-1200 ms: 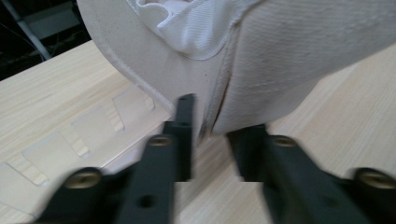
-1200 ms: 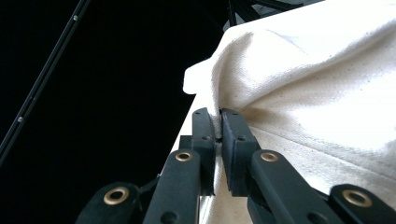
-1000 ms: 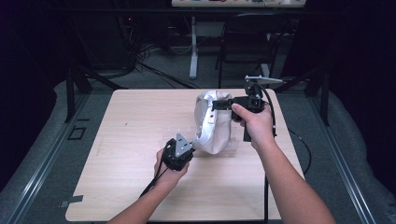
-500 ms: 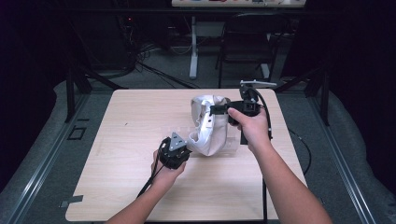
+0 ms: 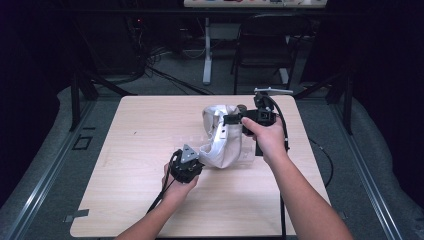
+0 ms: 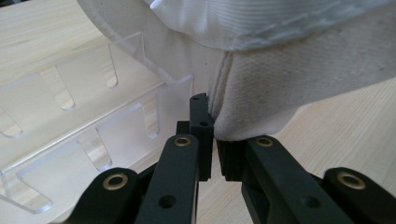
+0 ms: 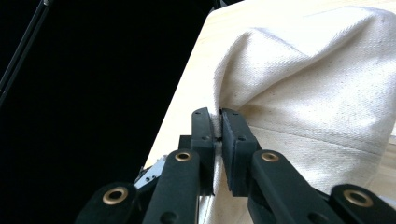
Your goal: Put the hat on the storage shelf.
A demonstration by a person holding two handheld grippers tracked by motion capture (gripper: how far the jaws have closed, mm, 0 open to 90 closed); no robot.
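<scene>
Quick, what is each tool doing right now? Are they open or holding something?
Left tool: closed, pinching the lower edge of the white cloth bag.
Right tool: closed, pinching the bag's upper edge.

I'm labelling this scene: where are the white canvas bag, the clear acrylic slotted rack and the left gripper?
white canvas bag (image 5: 226, 145): high view, its side.
clear acrylic slotted rack (image 6: 70, 135): left gripper view, slotted panel.
left gripper (image 6: 211, 122): left gripper view, between fingertips pinching the bag's edge.
</scene>
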